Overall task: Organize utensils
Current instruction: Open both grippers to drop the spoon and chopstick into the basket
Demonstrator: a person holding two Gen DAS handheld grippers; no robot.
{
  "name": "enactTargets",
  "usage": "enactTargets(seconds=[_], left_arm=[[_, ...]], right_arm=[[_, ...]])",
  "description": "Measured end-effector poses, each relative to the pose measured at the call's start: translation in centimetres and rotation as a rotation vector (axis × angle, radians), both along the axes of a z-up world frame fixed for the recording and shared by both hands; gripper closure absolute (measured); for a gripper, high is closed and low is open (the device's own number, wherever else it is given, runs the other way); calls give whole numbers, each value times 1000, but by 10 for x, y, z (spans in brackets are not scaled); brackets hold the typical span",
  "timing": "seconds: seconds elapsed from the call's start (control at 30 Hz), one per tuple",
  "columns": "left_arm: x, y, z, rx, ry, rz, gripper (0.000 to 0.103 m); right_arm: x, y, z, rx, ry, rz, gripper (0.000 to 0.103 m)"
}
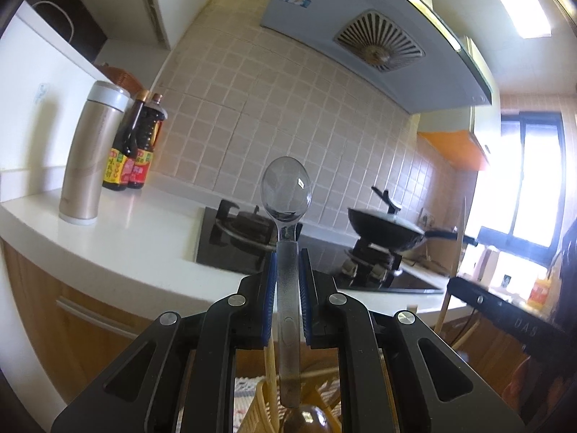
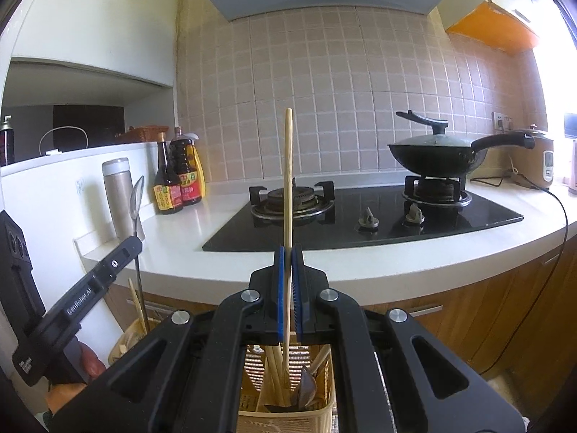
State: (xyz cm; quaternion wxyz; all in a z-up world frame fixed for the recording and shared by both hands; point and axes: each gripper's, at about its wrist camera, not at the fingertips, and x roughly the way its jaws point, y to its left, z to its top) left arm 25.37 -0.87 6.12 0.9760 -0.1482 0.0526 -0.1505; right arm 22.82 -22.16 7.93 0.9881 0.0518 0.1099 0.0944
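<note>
Your left gripper (image 1: 288, 288) pinches the clear plastic spoon (image 1: 286, 195) by its smooth, slippery handle, upright above the yellow slotted plastic basket (image 2: 288, 416). Your right gripper (image 2: 287, 288) is pressed on a thin light wooden chopstick (image 2: 288, 180), also above that basket; I think both are stiff and light, so hold them at mid-length.
</note>
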Motion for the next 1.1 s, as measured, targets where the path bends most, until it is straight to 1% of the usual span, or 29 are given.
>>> enactTargets(seconds=[0.1, 0.13, 0.17, 0.27, 0.33, 0.37, 0.4, 0.43, 0.47, 0.57, 0.6, 0.63, 0.67, 0.7, 0.73, 0.77, 0.8, 0.87, 0.93, 1.0, 1.1], left_arm=[[-4, 2, -5, -3, 0, -5, 92], [-8, 5, -5, -24, -23, -47, 92], [-11, 8, -4, -38, -31, -57, 92], [-17, 11, 0, -35, -30, -79, 92], [-19, 13, 0, -40, -11, -110, 91], [-20, 14, -1, -44, -6, -117, 85], [-22, 15, -1, -45, -5, -119, 81], [-26, 17, 0, -39, -8, -117, 71], [-29, 18, 1, -30, -5, -118, 67], [-39, 19, 7, -7, 1, -139, 61], [-43, 19, 9, 1, 2, -141, 59], [-50, 19, 13, 15, 3, -149, 51], [-58, 20, 17, 24, 5, -158, 43], [-64, 21, 19, 29, 7, -166, 38], [-75, 22, 23, 38, 11, -178, 29], [-84, 22, 26, 46, 15, -187, 25], [-98, 22, 29, 61, 21, -189, 23], [-118, 21, 32, 83, 24, -185, 16], [-143, 17, 36, 106, 37, -174, 13], [-162, 14, 37, 112, 47, -163, 9], [-181, 10, 35, 109, 53, -142, 8]], right_arm=[[1, -1, -5, 0, 13, 8, 100], [0, -2, -5, 6, 18, 14, 100], [-1, -4, -6, 14, 23, 19, 100], [-6, -7, -8, 21, 31, 29, 100], [-7, -8, -11, 23, 45, 40, 99], [-8, -9, -12, 24, 58, 51, 99], [-9, -9, -13, 23, 69, 58, 97], [-12, -10, -14, 27, 82, 75, 95], [-13, -10, -14, 30, 88, 79, 94], [-24, -14, -13, 36, 104, 84, 89], [-29, -17, -12, 43, 111, 90, 82], [-35, -19, -11, 51, 121, 101, 72], [-41, -22, -10, 59, 127, 107, 64], [-48, -24, -8, 68, 128, 110, 50], [-57, -27, -7, 75, 124, 110, 48], [-69, -28, -6, 73, 122, 111, 48], [-78, -28, -5, 64, 129, 119, 48], [-100, -28, -5, 54, 137, 134, 48], [-123, -26, -5, 31, 141, 144, 48], [-143, -24, -6, 3, 137, 144, 48], [-169, -20, -9, -32, 119, 138, 40]])
